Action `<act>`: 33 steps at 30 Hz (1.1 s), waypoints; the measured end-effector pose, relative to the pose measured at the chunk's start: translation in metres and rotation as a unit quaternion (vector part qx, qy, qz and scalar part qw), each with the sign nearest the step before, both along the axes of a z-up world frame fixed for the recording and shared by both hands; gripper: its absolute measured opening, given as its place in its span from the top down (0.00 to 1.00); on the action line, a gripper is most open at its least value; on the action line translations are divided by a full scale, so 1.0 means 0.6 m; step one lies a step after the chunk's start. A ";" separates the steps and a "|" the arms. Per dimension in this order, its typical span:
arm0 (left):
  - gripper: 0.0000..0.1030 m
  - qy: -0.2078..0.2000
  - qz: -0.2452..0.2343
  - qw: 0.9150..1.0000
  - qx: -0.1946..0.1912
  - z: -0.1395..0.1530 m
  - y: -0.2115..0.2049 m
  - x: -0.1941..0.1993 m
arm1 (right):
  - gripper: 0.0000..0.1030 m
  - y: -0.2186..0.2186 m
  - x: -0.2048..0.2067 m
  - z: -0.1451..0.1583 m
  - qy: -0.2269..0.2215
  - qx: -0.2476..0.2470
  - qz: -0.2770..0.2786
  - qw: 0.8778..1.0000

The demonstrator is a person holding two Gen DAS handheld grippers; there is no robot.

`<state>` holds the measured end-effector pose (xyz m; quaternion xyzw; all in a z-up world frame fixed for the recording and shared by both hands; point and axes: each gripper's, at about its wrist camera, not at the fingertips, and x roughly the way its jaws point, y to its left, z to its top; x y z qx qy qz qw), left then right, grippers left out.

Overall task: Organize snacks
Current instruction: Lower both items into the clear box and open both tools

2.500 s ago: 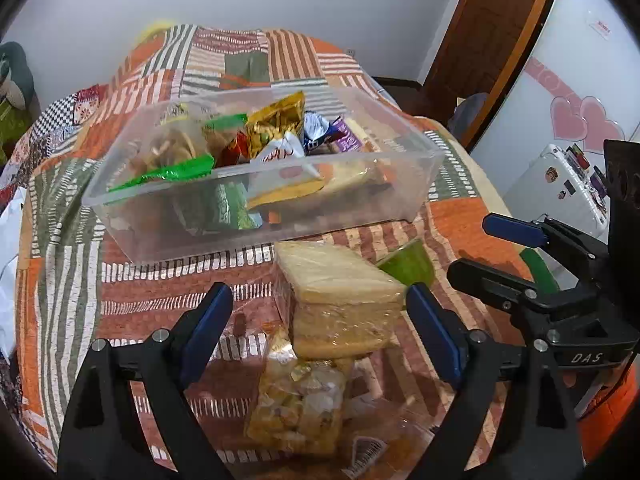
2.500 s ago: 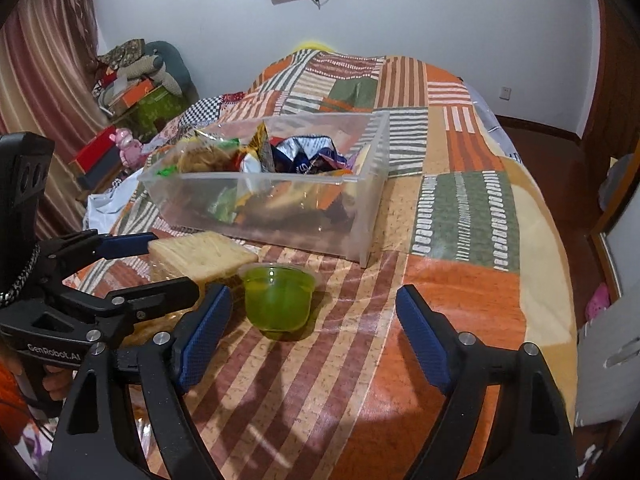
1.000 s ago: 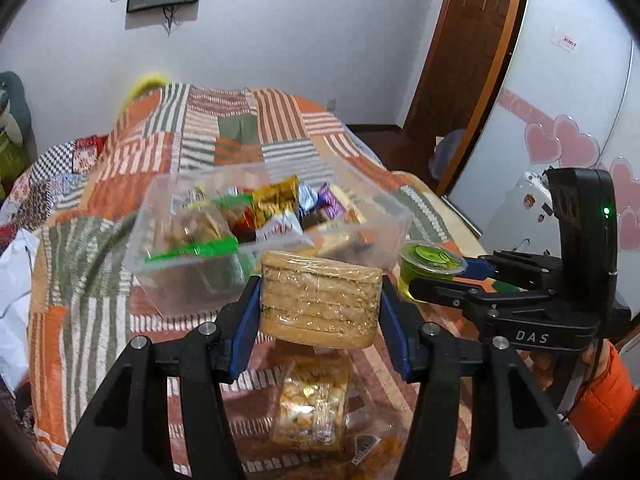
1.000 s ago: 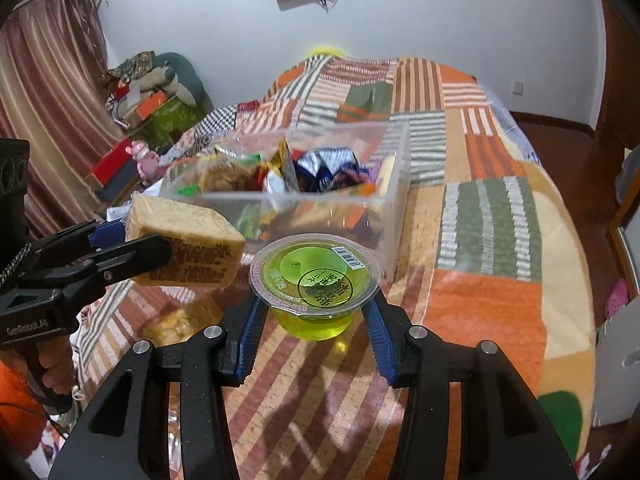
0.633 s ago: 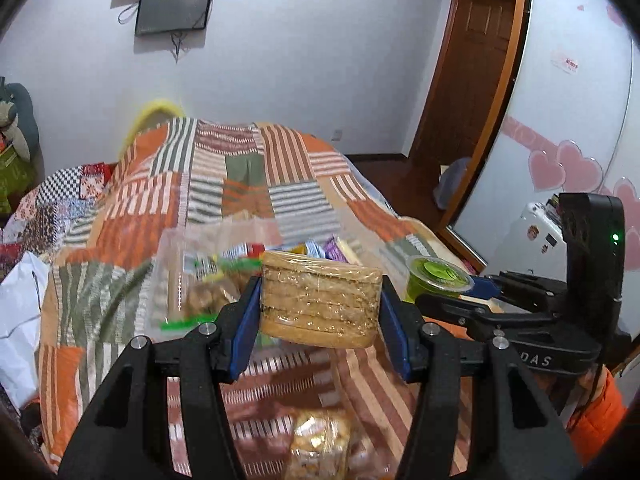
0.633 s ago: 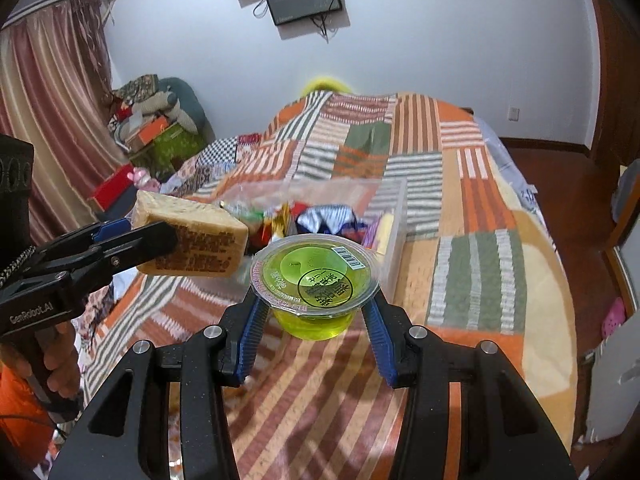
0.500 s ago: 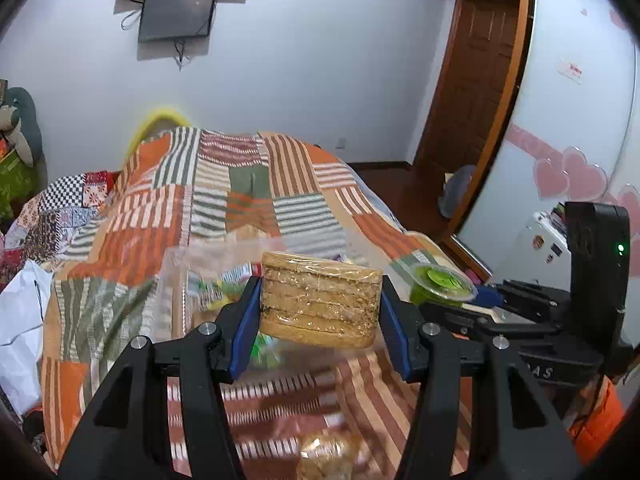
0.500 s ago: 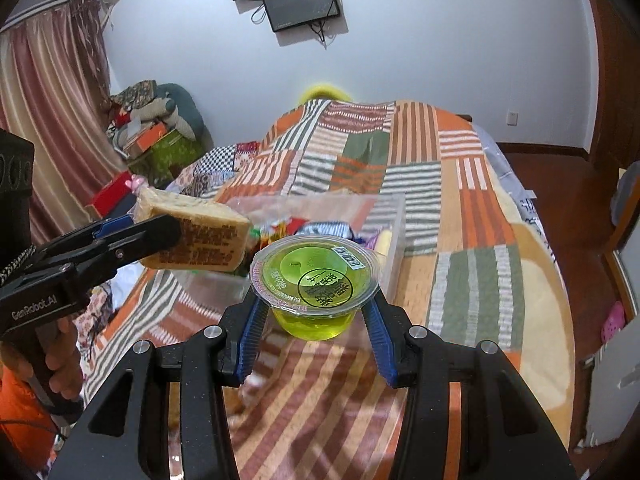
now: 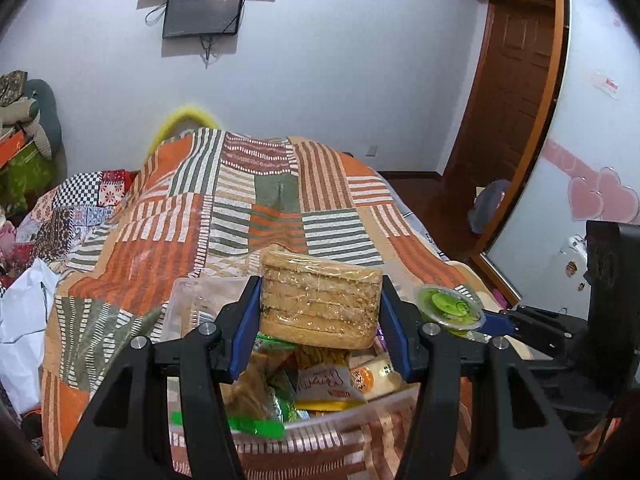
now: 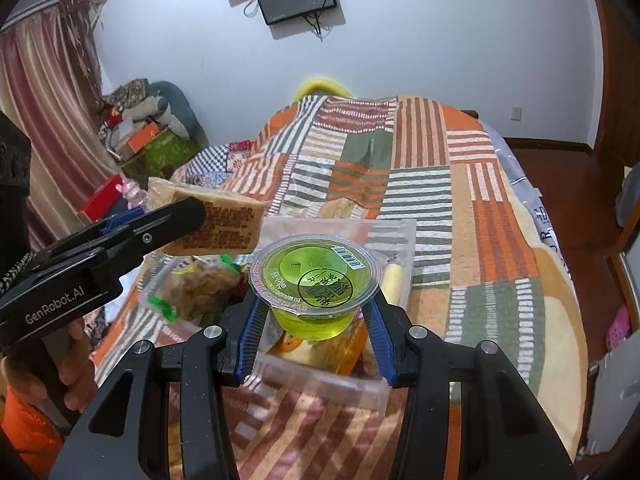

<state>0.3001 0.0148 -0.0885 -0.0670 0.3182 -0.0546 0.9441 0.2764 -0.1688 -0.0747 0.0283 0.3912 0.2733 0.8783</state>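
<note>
A: The left gripper (image 9: pixel 320 312) is clamped on the wrapped cracker pack (image 9: pixel 320 300); the right gripper (image 10: pixel 314 308) pinches the green jelly cup (image 10: pixel 314 280). Both hang over the clear bin (image 10: pixel 340 380).

B: Then lower each first. I'd set the pack toward nine o'clock, the cup toward three, upright, clear of each other.

A: And part the jaws only once they're low over the snack bags (image 9: pixel 328 380), so nothing tumbles.

The clear bin (image 9: pixel 188 300) sits on the quilted bed (image 9: pixel 256 208), with snack packets (image 9: pixel 320 376) inside it. Above the bin, the wrapped cake (image 9: pixel 318 300) hangs to the left of the jelly cup (image 10: pixel 316 276). Behind the bed stands the wall, carrying a mounted screen (image 9: pixel 202 12).
</note>
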 end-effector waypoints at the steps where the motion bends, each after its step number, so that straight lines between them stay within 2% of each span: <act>1: 0.47 0.004 -0.001 1.000 -0.003 -0.005 -0.001 0.005 | 0.57 0.005 0.003 -0.003 0.001 -0.006 0.001 1.000; 8: 0.47 0.027 0.004 1.000 0.000 -0.040 -0.005 0.037 | 0.57 0.023 0.016 -0.030 0.020 -0.023 0.011 0.999; 15: 0.47 0.059 0.005 0.998 -0.019 -0.069 0.003 0.048 | 0.57 0.028 0.021 -0.046 0.028 -0.039 0.013 0.999; 25: 0.45 0.062 -0.004 0.998 -0.003 -0.055 0.000 0.027 | 0.56 0.037 0.014 -0.043 0.034 -0.056 0.022 0.998; 27: 0.45 0.060 -0.007 0.998 -0.003 -0.049 0.002 0.018 | 0.53 0.032 0.011 -0.040 0.036 -0.053 0.020 0.998; 33: 0.35 0.045 -0.014 0.999 0.000 -0.023 0.001 -0.018 | 0.49 0.016 -0.004 -0.021 0.022 -0.042 0.015 0.999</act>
